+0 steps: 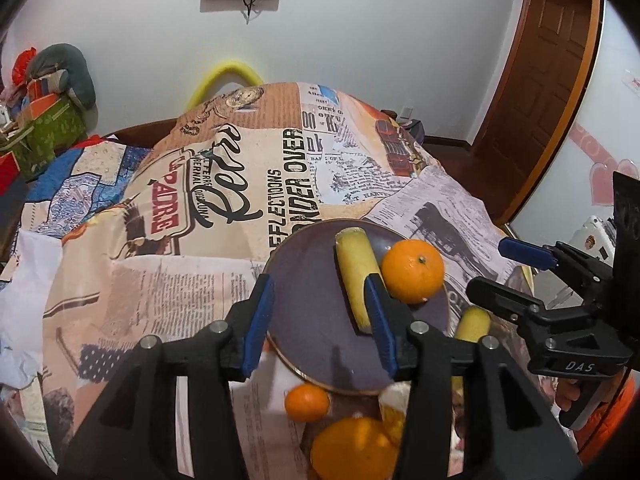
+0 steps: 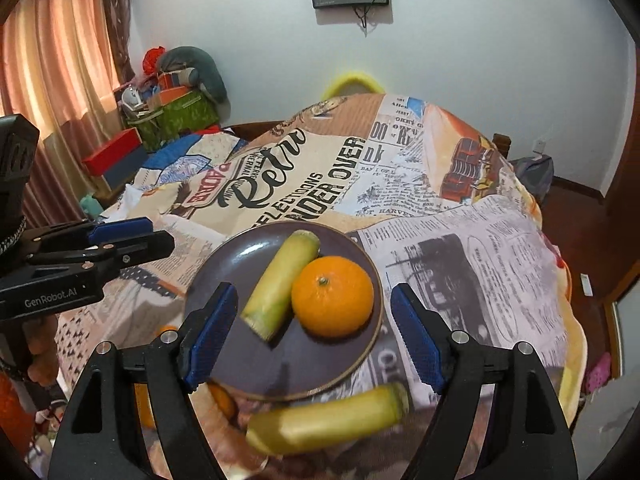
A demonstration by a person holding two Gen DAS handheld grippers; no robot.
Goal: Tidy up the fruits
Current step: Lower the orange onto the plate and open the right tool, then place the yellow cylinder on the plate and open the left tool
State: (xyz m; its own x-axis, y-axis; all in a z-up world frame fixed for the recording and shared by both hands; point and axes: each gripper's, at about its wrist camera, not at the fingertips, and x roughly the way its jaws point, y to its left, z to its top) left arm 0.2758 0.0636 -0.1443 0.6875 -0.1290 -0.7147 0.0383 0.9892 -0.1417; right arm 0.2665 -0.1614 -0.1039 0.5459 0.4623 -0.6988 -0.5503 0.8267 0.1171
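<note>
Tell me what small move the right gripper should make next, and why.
Probably lower the right gripper onto the yellow-green stalk lying on the cloth just off the plate. Its fingers are spread and empty, and the plate already holds another stalk and an orange.

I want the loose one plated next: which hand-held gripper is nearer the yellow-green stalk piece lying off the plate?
Right. The right hand-held gripper hangs open just above the yellow-green stalk piece; the left hand-held gripper sits over the purple plate.
</note>
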